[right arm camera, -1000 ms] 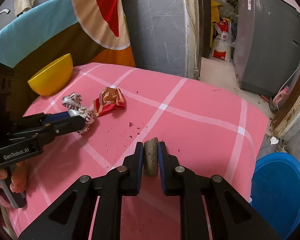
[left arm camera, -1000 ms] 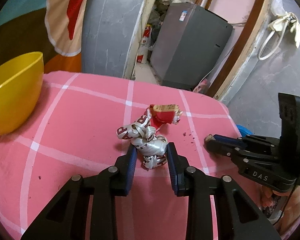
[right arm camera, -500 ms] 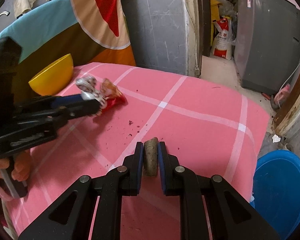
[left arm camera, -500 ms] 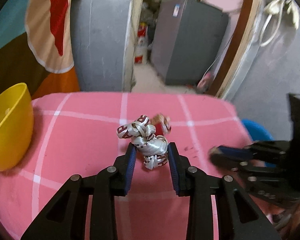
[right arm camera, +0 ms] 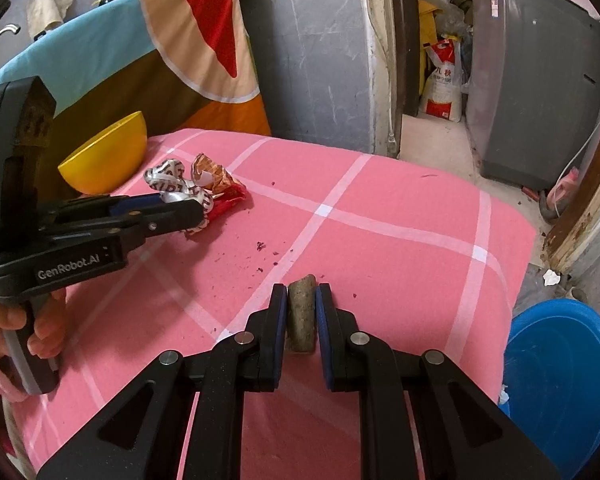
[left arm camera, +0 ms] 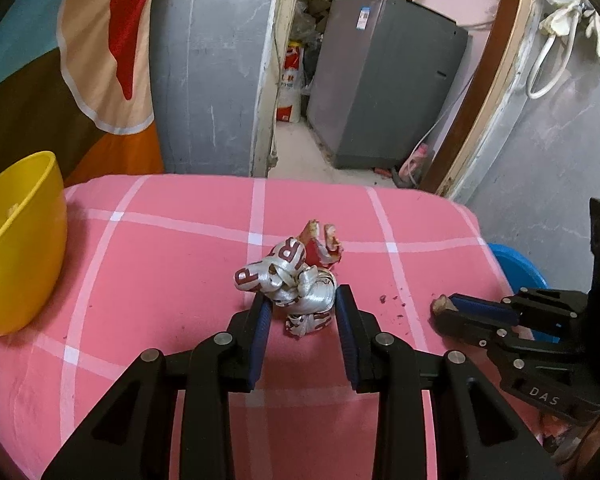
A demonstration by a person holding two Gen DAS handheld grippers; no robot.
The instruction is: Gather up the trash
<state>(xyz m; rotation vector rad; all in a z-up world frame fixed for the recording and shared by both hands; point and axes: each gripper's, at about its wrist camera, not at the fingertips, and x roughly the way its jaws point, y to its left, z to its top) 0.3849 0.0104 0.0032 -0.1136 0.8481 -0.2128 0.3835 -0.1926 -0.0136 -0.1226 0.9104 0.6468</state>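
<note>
A crumpled silver wrapper [left arm camera: 288,280] with red letters is held between the blue pads of my left gripper [left arm camera: 302,308], which is shut on it. Just behind it a red and orange wrapper [left arm camera: 322,246] lies on the pink checked cloth [left arm camera: 160,264]. In the right wrist view the left gripper [right arm camera: 196,210] holds the silver wrapper [right arm camera: 168,178] low over the cloth, beside the red wrapper [right arm camera: 220,184]. My right gripper [right arm camera: 302,292] is shut on a short brown stick-like scrap [right arm camera: 300,316]. From the left wrist view the right gripper [left arm camera: 452,304] sits at the table's right side.
A yellow bowl [left arm camera: 16,240] stands at the table's left end. A blue tub [right arm camera: 560,380] sits on the floor past the right edge. Small dark crumbs [right arm camera: 262,248] dot the cloth. A hand [right arm camera: 40,328] grips the left handle. A grey appliance [left arm camera: 380,80] stands behind.
My left gripper has lifted and shifted with the silver wrapper clamped in it. The red wrapper now stands more on edge. The right gripper has stayed still with the brown scrap.
</note>
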